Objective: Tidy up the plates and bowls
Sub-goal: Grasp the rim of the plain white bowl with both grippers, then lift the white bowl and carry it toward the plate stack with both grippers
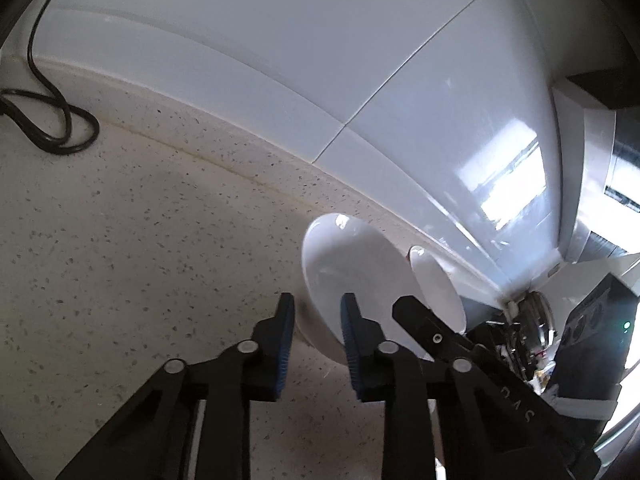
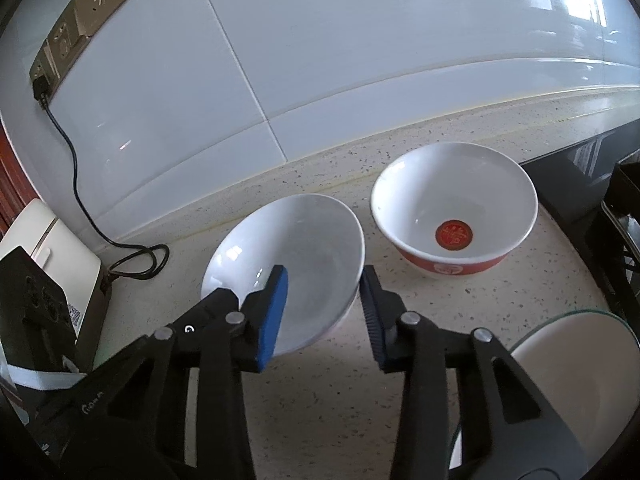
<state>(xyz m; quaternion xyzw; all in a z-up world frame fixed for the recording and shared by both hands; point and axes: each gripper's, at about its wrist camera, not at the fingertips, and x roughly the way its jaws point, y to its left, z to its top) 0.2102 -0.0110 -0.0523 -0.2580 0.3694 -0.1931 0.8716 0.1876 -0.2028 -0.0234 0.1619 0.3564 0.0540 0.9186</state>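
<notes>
on the speckled desk [image 1: 120,240], as the left wrist view has it, the white bowl [image 1: 352,272] sits tipped to the right of centre, close to the tiled back wall [image 1: 280,60], with the edge of a second bowl [image 1: 436,284] just beyond it on the right. the left claw [image 1: 316,336] stands open, its blue pads either side of the white bowl's near rim, one pad outside the wall and the other over the hollow; whether either pad truly touches the rim i cannot tell. the other claw's black finger shows at the right, reaching toward the same bowl, and a black cable [image 1: 52,120] lies coiled at the far left. on the same desk in the right wrist view, the white bowl [image 2: 304,248] lies in the middle and the red-banded bowl [image 2: 456,216] stands upright just beside it on the right, apart from it and not nested. the right claw [image 2: 324,312] is wide open, its left pad over the white bowl's hollow and its right pad outside the rim, gripping nothing as far as can be seen. a glass-rimmed dish [image 2: 568,360] shows at the near right, and sockets [image 2: 80,12] sit on the far left wall. by my reckoning the sorting is at an early stage: the bowls are still separate, nothing looks stacked, and the white bowl has yet to be gripped.
</notes>
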